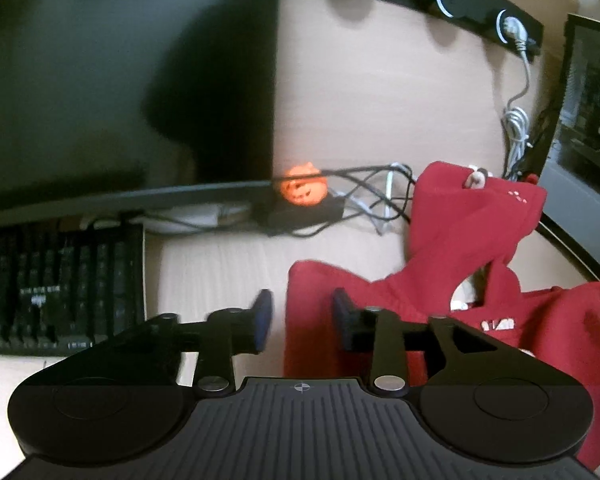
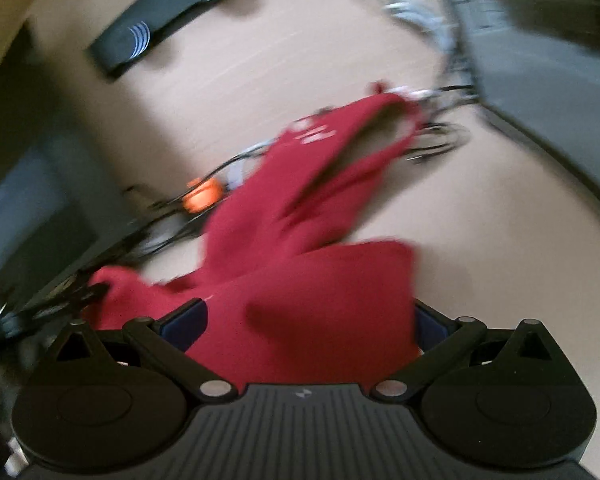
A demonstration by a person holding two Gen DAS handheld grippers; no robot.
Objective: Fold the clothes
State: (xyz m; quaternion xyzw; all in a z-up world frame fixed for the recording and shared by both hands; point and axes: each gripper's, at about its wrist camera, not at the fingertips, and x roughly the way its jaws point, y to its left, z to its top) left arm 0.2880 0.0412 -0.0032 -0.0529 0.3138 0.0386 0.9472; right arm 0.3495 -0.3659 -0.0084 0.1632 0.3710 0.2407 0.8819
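Red garment (image 2: 300, 280) fills the gap between right gripper (image 2: 304, 320) jaws, spread wide. Left gripper (image 1: 302, 320) jaws parted, garment's left edge between them; bare desk (image 1: 212, 264) left of jaws, keyboard (image 1: 60, 288) beyond.

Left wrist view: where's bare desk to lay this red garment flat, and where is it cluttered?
Bare desk lies between the keyboard and the red garment. The right wrist view shows more bare wood right of the garment. Crowded: tangled cables and an orange figure under the monitor.
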